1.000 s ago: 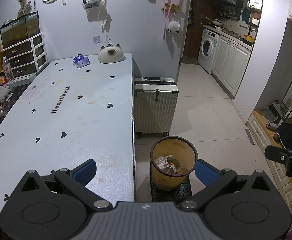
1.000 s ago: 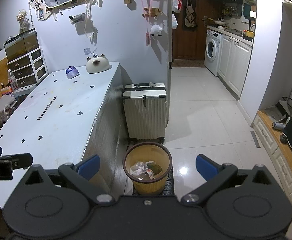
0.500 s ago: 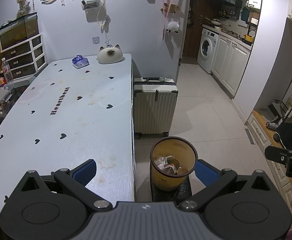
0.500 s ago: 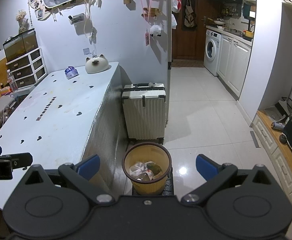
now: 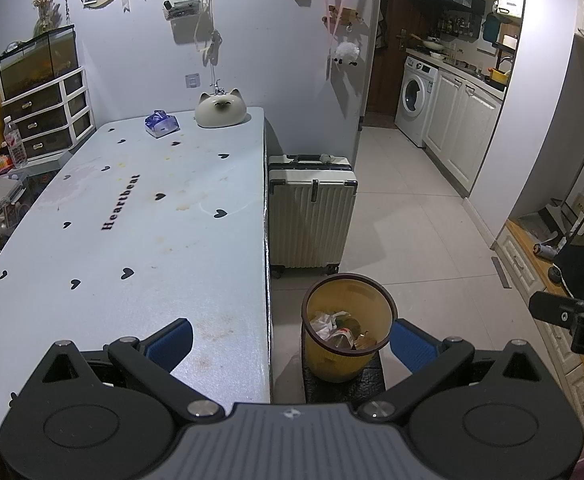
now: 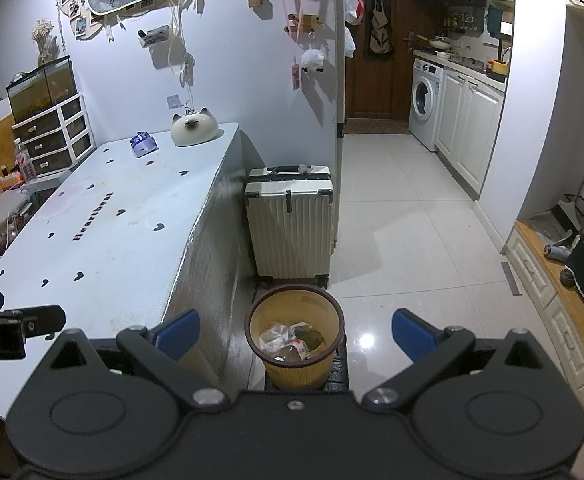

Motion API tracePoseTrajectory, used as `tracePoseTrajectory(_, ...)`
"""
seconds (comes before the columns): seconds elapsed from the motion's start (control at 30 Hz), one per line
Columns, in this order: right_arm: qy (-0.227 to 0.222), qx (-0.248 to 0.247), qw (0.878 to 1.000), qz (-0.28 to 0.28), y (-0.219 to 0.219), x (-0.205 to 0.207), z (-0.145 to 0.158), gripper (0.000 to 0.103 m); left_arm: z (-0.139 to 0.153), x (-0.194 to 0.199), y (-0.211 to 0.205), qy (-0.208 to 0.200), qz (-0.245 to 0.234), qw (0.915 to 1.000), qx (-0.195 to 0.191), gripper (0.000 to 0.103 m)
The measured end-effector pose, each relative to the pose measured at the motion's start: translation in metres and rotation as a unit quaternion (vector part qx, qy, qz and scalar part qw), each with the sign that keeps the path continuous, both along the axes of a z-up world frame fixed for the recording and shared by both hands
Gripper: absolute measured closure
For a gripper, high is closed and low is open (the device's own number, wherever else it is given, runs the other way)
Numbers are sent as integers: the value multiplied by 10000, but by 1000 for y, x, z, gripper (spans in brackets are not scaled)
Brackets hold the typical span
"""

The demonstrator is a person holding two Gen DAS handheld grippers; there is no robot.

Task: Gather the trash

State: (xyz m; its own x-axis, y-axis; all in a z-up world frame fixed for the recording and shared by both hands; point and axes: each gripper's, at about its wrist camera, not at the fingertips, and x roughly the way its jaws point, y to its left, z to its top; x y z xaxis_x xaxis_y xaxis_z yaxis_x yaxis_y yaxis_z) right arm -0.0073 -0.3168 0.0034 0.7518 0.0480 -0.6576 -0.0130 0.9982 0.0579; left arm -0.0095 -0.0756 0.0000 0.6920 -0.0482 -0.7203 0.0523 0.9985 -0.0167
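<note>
- Since a second ago almost nothing has moved for us: the table and the bin sit at nearly the same spots in both wrist views, with only a slight drift of the scene to the left.
- Our left gripper (image 5: 290,342) is spread wide with nothing between its blue pads; one pad hangs over the near corner of the table (image 5: 140,216), the other beside the trash bin (image 5: 347,340).
- Our right gripper (image 6: 295,332) is likewise released and empty, and the bin (image 6: 295,344) shows in the gap between its fingers.
- The yellow trash bin stands on a dark mat (image 5: 345,384) on the tiled floor, just beside the table's near corner, and holds crumpled wrappers and other trash (image 5: 337,330).
- A cream suitcase (image 5: 311,216) stands upright just behind the bin, against the table's side.
- At the far end of the table we see a cat-shaped ceramic piece (image 5: 220,109) and, just beside it, a blue tissue pack (image 5: 162,124).
- The tabletop itself shows heart prints, the word "Heartbeat" and some brownish stains.
- A washing machine (image 6: 425,98) stands in the kitchen beyond.
</note>
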Motion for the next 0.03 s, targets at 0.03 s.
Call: tracePoseTrajectory(0.03, 0, -1, 10000, 0, 0, -1, 0, 0, 0, 0, 0, 1, 1, 10000, 4, 0)
